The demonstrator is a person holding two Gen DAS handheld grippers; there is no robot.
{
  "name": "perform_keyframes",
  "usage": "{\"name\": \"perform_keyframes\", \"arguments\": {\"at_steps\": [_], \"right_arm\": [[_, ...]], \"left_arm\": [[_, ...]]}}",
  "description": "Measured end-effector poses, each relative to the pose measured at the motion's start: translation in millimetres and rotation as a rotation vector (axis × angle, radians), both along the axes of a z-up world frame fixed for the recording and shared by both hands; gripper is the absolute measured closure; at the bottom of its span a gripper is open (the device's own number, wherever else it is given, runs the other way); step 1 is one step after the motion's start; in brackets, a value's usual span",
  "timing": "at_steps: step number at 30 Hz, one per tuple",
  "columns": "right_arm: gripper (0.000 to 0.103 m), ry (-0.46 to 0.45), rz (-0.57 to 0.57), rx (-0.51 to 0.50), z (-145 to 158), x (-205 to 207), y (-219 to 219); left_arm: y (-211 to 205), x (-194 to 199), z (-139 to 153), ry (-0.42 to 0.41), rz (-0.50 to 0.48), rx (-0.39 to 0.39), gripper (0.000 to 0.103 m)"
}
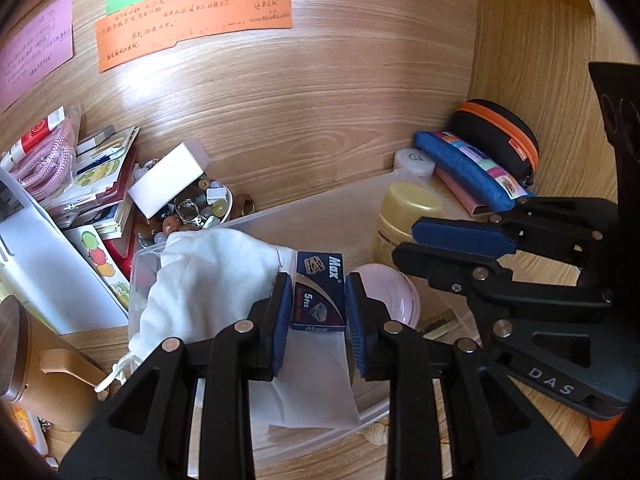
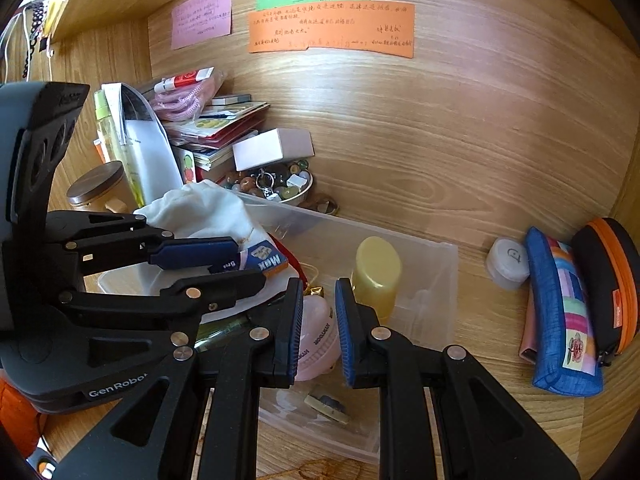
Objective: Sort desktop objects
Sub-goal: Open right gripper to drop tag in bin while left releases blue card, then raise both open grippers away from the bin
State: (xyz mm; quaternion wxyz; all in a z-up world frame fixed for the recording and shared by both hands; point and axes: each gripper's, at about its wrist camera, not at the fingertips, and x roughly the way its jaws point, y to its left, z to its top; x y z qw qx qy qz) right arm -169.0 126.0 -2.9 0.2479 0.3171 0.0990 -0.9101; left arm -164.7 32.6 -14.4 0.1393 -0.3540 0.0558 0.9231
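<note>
My left gripper (image 1: 318, 296) is shut on a small blue "Max" blade box (image 1: 319, 292) and holds it over a clear plastic bin (image 1: 280, 216). The bin holds a white cloth pouch (image 1: 208, 268), a yellow-capped bottle (image 1: 408, 212) and a pink round case (image 1: 396, 292). In the right wrist view the left gripper (image 2: 224, 264) shows at the left with the box (image 2: 262, 262). My right gripper (image 2: 318, 316) is open and empty, hovering over the pink case (image 2: 318, 340) inside the bin (image 2: 444, 296), next to the bottle (image 2: 378, 272).
A bowl of beads (image 1: 200, 208) with a white box (image 1: 168, 180) on it stands behind the bin, beside a pile of booklets (image 1: 104, 168). A blue pencil pouch (image 2: 560, 316), a black-orange case (image 2: 608, 284) and a white round lid (image 2: 508, 264) lie at the right. A wooden-lidded jar (image 1: 24, 356) stands front left.
</note>
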Motion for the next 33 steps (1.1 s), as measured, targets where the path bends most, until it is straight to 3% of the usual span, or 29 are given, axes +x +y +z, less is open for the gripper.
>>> {"name": "perform_keyframes", "arguments": {"at_steps": [6,11,17,25,33], "right_arm": [[0.085,0.028,0.009,0.015,7,7,0],[0.070,0.047,-0.006,0.026,13,13,5],[0.060,0.075,-0.018,0.034,20,25,12],[0.048,0.106,-0.059,0.030,28,44,20],[0.044,0.094,-0.087,0.028,27,60,28]], "left_arm": [[2,8,3,0.006,0.004,-0.020,0.072],[1,16,8,0.022,0.023,-0.030,0.067],[0,30,18,0.047,0.037,-0.038,0.062],[-4,49,29,0.085,0.073,-0.046,0.046],[-10,77,39,0.140,0.116,-0.055,0.019]]}}
